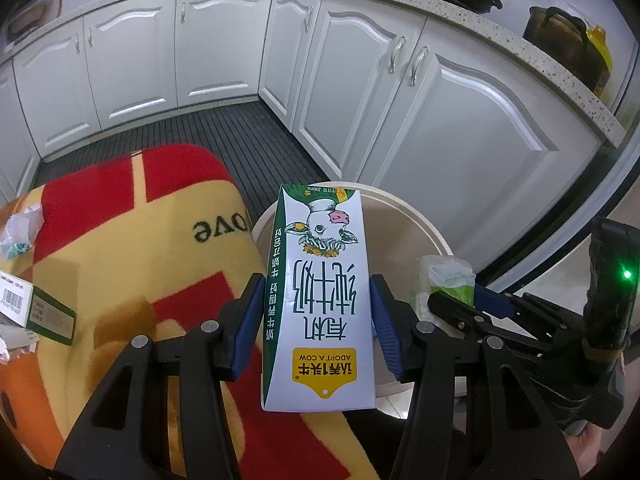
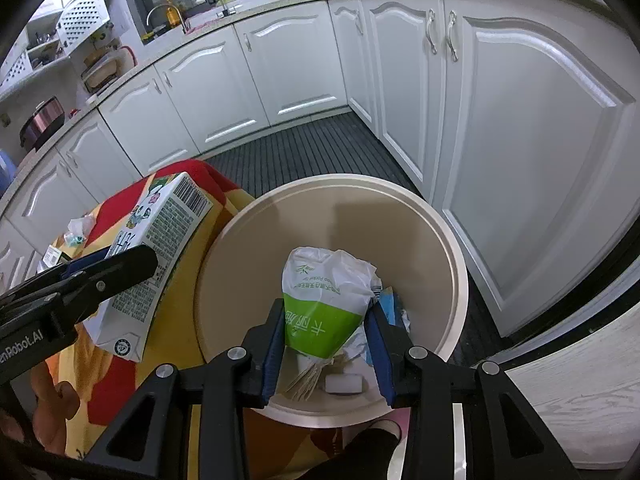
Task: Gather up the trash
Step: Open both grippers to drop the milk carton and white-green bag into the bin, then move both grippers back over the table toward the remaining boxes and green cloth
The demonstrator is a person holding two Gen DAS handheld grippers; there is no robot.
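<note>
Two pieces of trash are in our tongs at once. Our left tongs (image 1: 318,312) are clamped on the milk carton (image 1: 320,300), held over the near rim of the cream bin (image 2: 452,264) and the blanket-covered tabletop (image 1: 132,264). Our right tongs (image 2: 326,344) pinch the green-and-white tissue packet (image 2: 324,300) directly above the bin's mouth, where scraps already lie at the bottom. More litter sits on the tabletop: a small box (image 1: 36,308) and a crumpled wrapper (image 1: 22,228).

Risks, as we judge them: the carton hangs only partly over the opening, so letting go now could bounce it off the rim onto the blanket. Both tongs crowd the bin and could collide.
</note>
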